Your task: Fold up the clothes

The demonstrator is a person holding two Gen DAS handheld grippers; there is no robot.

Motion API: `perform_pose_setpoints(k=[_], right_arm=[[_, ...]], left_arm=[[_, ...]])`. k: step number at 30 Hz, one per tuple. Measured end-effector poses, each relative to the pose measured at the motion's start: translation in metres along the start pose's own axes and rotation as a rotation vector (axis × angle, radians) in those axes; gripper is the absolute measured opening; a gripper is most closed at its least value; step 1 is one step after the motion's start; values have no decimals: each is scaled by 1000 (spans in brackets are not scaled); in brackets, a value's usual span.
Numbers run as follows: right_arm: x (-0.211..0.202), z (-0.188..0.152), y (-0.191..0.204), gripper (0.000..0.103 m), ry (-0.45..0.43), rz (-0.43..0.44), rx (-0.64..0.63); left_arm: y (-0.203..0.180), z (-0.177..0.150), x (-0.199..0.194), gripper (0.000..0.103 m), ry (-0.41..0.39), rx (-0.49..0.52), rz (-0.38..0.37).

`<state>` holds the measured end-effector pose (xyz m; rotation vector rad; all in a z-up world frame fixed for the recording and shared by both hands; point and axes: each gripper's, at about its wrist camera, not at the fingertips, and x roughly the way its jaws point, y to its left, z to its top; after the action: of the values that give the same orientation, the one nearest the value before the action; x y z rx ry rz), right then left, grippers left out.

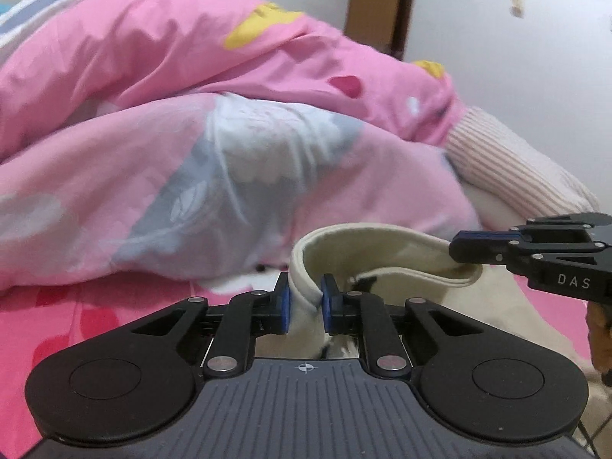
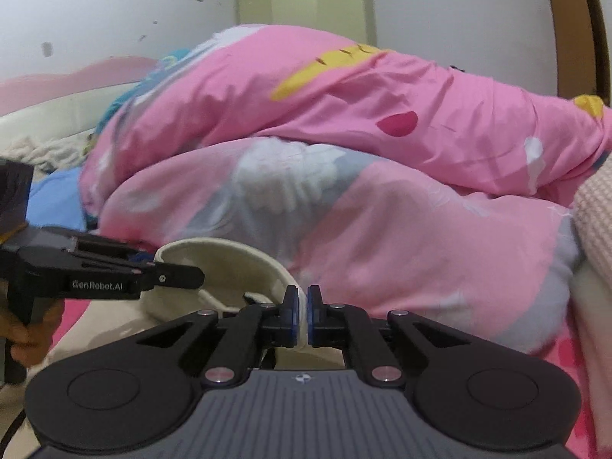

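Pinching the cream garment's (image 1: 382,264) hem, both the left gripper (image 1: 305,306) and right gripper (image 2: 303,315) should lift level, keeping tension equal.

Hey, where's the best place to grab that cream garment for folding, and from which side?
Take the cream garment by its stitched hem band, from the near side, one tongs on each end. The band stands up in a firm loop off the bed, as both tongs grip it now.

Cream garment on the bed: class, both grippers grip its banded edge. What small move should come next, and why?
Probably draw the two grippers apart to pull the edge taut. The left gripper and right gripper both pinch the cream garment, and its band curls slack between them, close to the pink duvet.
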<state>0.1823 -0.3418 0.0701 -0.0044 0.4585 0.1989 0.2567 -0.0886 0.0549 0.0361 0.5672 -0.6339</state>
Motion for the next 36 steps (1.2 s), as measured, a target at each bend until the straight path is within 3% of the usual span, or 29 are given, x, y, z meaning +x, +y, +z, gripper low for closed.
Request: perform_pose_setpoints(k=[4,9,11,14,16,19,22,26,29,33,36], right_arm=[[-26,-26,19,3,16,11,-39],[-28,-64,34,3,86,3,-82],[-24,-76,36,3,110,-7,-88],[-23,-87,36,3,117,2,-67],[-25,-89,37,3,108,4,-65],[-28,-89,39,3,103,9,-81],[-30,-89,40,4,109,11,-104],[-42,-85,35,6,118,43,-83],[-61,-77,25,8,84,64,-16],[-65,-56,20,8,35,7,63],[-50,-47,24,8,23,-9,131]], left_arm=[[-7,-20,-17,15,25,11,-19],[-5,-48,-33,20,65,0,-59],[-3,-55,-46,34,47,-21,-80],[-1,-59,-73,53,-45,-57,-112],[-2,-55,-77,59,-76,-73,-110],[-8,-43,-68,59,-86,-85,-78],[-17,-35,-34,58,-23,-74,-9],[-18,-49,1,56,70,-47,83],[-20,-62,-1,57,56,-11,83],[-21,-70,-2,57,49,10,73],[-22,-75,0,57,54,29,66]])
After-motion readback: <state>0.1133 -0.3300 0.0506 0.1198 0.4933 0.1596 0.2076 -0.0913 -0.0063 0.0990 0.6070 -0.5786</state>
